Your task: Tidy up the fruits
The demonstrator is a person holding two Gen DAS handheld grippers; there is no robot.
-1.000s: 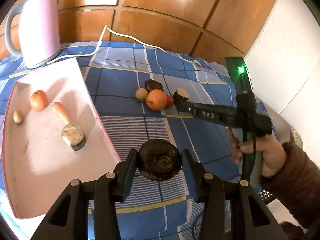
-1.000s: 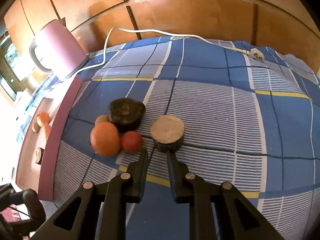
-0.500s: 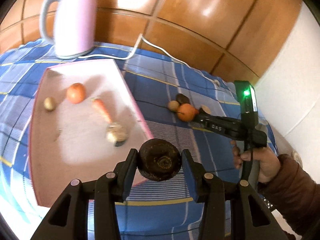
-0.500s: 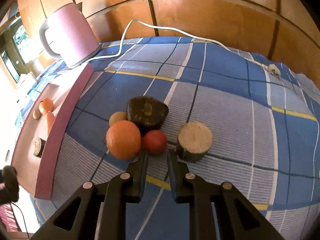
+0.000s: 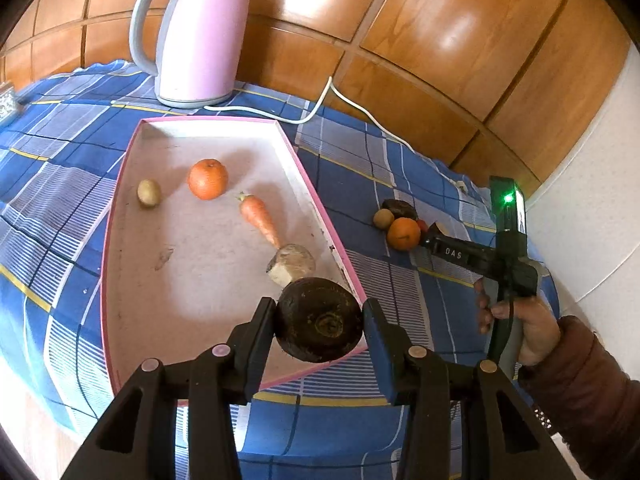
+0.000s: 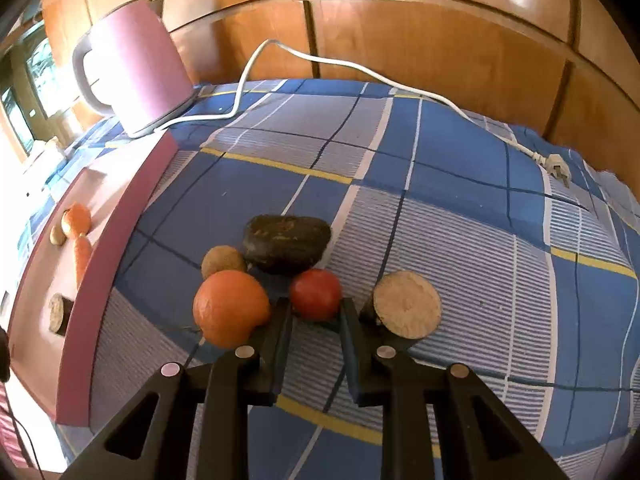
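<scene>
the left gripper (image 5: pixel 319 322) is clamped on a dark round beet (image 5: pixel 319 320), one finger on each flank, carried above the near right corner of the pink tray (image 5: pixel 316 188), likely so it can be set down beside the cut root (image 5: pixel 291 264), carrot (image 5: pixel 260 216), orange (image 5: pixel 207 179) and small potato (image 5: pixel 149 193) lying there. the right gripper (image 6: pixel 316 312) has its fingers apart, low on the checked cloth (image 6: pixel 460 208), with the red tomato (image 6: pixel 316 294) just at their tips, not gripped. beyond it sit another dark beet (image 6: pixel 287 243) and, far back, the pink kettle (image 6: pixel 140 64).
</scene>
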